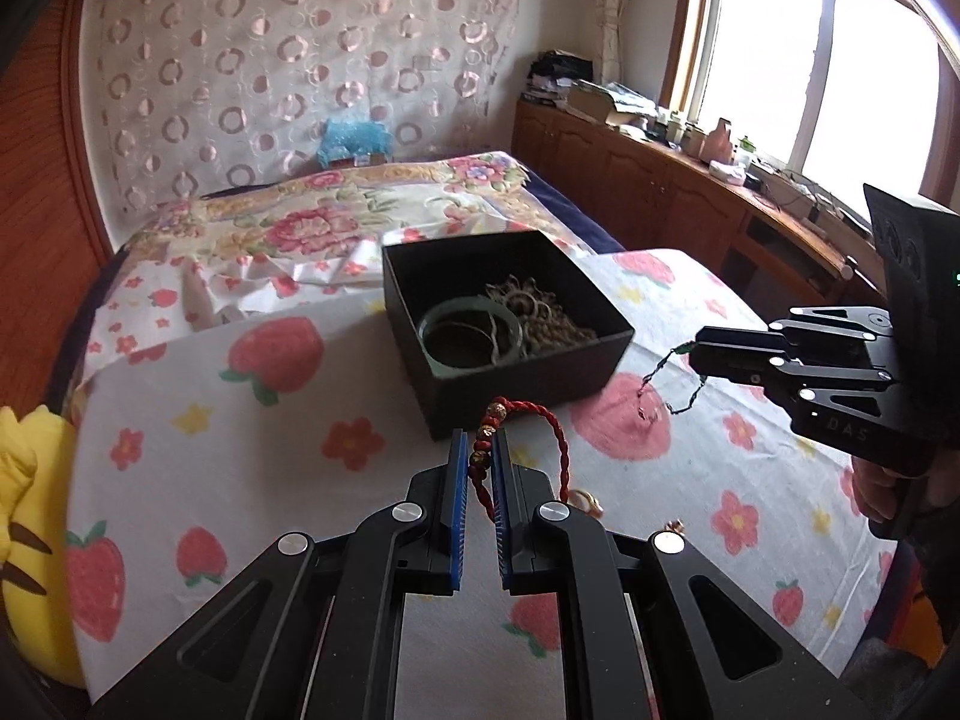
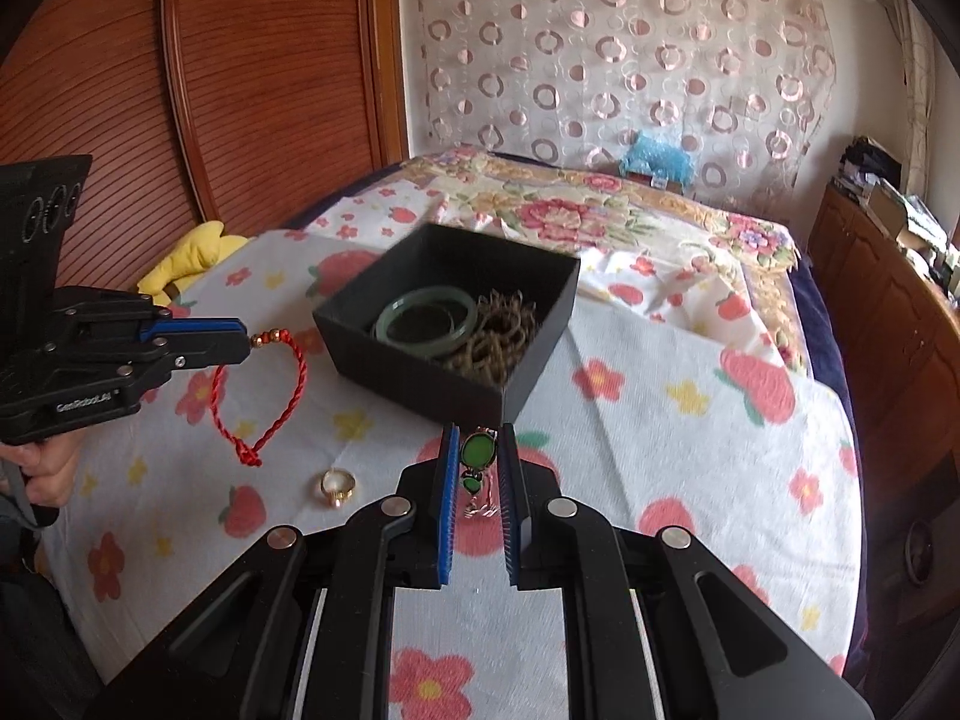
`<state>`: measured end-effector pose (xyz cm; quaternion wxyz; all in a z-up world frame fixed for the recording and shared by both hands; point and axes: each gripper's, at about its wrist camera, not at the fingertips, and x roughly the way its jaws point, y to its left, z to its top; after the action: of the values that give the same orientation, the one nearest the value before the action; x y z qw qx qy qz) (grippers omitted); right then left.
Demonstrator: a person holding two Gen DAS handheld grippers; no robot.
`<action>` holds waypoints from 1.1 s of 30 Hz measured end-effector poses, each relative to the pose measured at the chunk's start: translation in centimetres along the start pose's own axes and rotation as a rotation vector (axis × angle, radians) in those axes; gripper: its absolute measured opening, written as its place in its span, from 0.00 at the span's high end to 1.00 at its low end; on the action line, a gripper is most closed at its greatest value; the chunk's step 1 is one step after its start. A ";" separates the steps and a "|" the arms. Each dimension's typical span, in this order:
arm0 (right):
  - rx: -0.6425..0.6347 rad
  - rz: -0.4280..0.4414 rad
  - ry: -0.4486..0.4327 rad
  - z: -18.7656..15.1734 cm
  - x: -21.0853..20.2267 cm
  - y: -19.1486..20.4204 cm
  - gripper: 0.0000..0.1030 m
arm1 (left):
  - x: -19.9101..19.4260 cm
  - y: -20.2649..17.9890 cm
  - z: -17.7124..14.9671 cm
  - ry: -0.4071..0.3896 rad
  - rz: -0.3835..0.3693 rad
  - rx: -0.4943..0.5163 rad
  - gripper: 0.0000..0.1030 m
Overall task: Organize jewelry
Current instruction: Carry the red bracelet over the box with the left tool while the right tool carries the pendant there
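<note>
1. Left gripper clamped on red braided cord bracelet at its gold and red beads; the loop hangs free, knot at the bottom.
2. Right gripper clamped on green pendant: oval green stone, smaller green drop under it, thin chain dangling.
3. Black open box just ahead of both tips, between them; holds pale green jade bangle beside a heap of brassy chain jewelry.
4. Gold ring on the strawberry-print cloth, left of right gripper, below the red loop.
5. Writing: "GenRobot.AI" on left gripper body, "DAS" on right gripper body.
</note>
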<state>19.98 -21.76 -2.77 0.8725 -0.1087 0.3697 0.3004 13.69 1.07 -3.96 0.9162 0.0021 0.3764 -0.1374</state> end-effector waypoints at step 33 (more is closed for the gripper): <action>-0.058 0.065 -0.108 9.0 1.2 0.4 0.86 | 0.2 1.7 5.8 -0.118 0.037 -0.008 0.93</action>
<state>25.63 -17.19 2.73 0.8775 -0.1055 0.3163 0.3447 18.26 1.98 -0.14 0.9391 -0.0025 0.3223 -0.1188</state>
